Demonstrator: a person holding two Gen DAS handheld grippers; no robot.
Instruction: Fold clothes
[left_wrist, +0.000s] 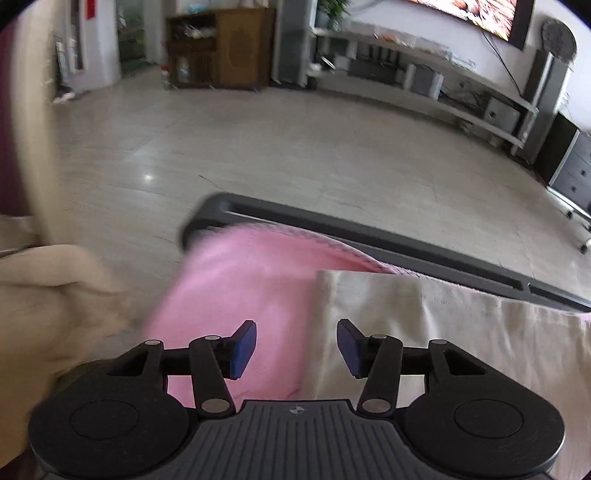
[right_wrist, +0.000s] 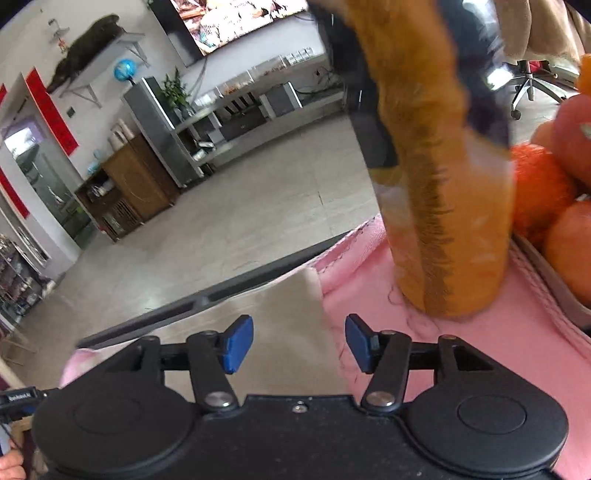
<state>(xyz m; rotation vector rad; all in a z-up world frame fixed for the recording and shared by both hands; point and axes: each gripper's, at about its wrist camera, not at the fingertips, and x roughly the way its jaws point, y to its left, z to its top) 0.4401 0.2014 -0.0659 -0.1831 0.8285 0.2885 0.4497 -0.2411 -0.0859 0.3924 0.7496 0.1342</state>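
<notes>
My left tongs and right tongs both gape empty above the folded beige cloth's edge on the pink fleece blanket

A home living room: ahead of the tools a large wall-mounted television hangs over a long low media shelf, with a wooden cabinet beyond across pale tiled floor, and fruit close right

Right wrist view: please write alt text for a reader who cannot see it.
The open right gripper hovers over a beige cloth lying on a pink cloth. An orange furry object stands on the pink cloth, with oranges to the right.
</notes>
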